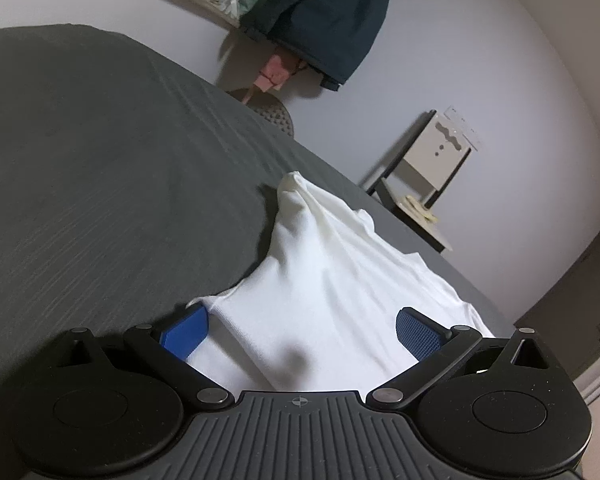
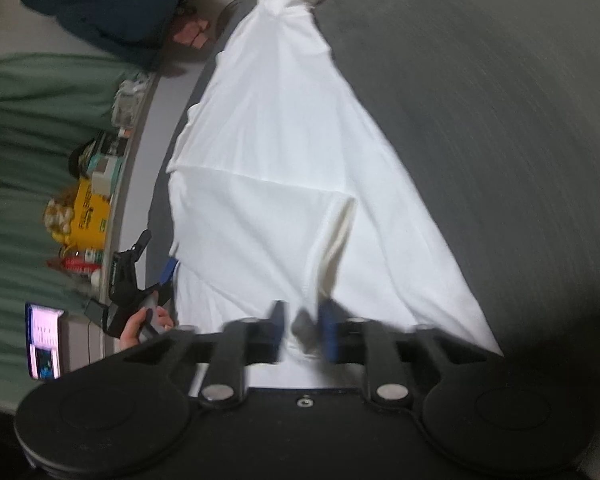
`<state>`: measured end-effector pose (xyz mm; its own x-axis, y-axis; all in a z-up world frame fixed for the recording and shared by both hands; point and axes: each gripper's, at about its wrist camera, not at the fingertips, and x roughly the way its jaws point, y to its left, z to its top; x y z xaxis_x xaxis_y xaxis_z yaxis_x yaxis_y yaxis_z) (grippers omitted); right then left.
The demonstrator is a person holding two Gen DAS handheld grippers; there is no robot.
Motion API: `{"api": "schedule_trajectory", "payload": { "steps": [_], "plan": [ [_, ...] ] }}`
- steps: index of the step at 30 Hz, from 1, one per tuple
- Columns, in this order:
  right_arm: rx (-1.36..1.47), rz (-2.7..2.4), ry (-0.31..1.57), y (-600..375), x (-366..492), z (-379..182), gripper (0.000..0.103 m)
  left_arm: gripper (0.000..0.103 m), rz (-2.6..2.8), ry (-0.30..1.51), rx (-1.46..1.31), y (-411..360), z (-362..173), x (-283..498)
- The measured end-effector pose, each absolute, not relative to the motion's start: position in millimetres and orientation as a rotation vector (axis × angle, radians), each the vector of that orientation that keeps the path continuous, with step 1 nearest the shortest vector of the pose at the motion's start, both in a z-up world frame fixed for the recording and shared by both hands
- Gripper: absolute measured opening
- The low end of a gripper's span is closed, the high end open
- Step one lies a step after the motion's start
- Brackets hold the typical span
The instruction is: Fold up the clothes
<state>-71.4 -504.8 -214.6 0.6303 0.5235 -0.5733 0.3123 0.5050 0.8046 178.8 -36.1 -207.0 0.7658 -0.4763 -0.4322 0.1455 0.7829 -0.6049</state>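
Grey bed; white shirt between spread left hand-held gripper; right hand-held gripper pinching hem.

A home bedroom: a wide bed under a dark grey ribbed cover, a dark navy jacket hanging on the pale wall, sage-green curtains, and a long white shelf cluttered with household packets.

Motion-blurred right gripper fingers
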Motion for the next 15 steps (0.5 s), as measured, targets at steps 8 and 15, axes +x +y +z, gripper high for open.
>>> {"api": "schedule_trajectory", "payload": {
  "steps": [8, 15],
  "plan": [
    [0.672, 0.267, 0.802, -484.4, 16.2, -113.5, 0.041, 0.103, -0.311, 0.573, -0.6, -17.7, -202.5, 156.4],
    [0.437, 0.469, 0.831, -371.8, 191.6, -72.0, 0.044, 0.103, -0.411, 0.552, -0.596, -36.4, -196.1, 148.8]
  ]
}}
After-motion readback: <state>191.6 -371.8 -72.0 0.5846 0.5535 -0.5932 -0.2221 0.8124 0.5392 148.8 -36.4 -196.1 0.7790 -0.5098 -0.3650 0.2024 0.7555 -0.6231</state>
